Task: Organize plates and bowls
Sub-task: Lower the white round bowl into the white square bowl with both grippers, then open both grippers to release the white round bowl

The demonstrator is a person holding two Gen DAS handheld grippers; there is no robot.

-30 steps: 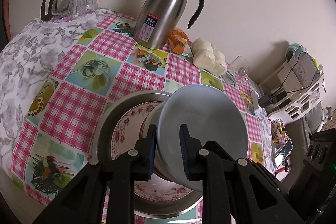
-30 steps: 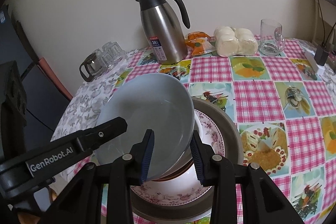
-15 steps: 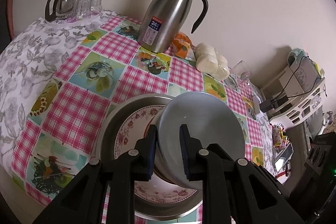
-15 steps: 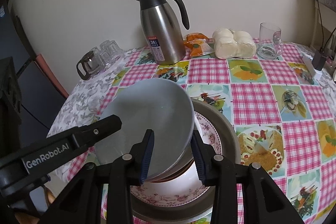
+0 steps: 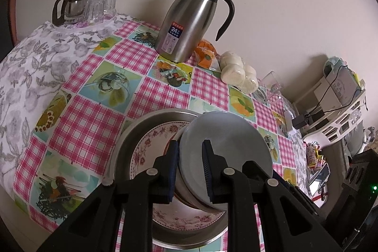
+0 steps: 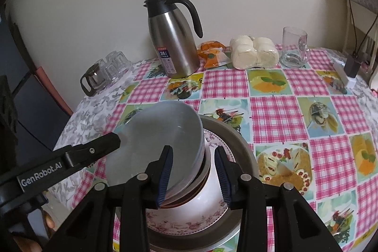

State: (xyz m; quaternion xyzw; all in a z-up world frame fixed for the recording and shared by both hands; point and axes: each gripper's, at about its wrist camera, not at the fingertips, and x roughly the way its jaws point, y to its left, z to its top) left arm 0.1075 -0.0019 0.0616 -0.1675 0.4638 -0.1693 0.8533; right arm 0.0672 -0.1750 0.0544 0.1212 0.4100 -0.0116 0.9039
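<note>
Almost nothing has moved since a second ago: both cameras' view has drifted slightly and the grey plate [image 6: 160, 141] keeps its tilt. Left gripper [image 5: 190, 168] stays pinched narrow on the plate's rim, tipping it up on edge over the stack. Right gripper [image 6: 192, 175] sits part open around the stack, pads either side of the plate edge and bowls [image 6: 200, 171]; can't tell if it presses anything. Likely the plate is being lifted clear or steadied, so the rest doesn't slide. Stack sits on a flowered plate [image 6: 189, 221] inside a metal tray [image 6: 243, 145]. Table has a pink checked cloth [image 6: 271, 115], with a steel jug [image 6: 172, 44], buns [image 6: 254, 52] and a glass mug [image 6: 294, 47] by the plain wall.
</note>
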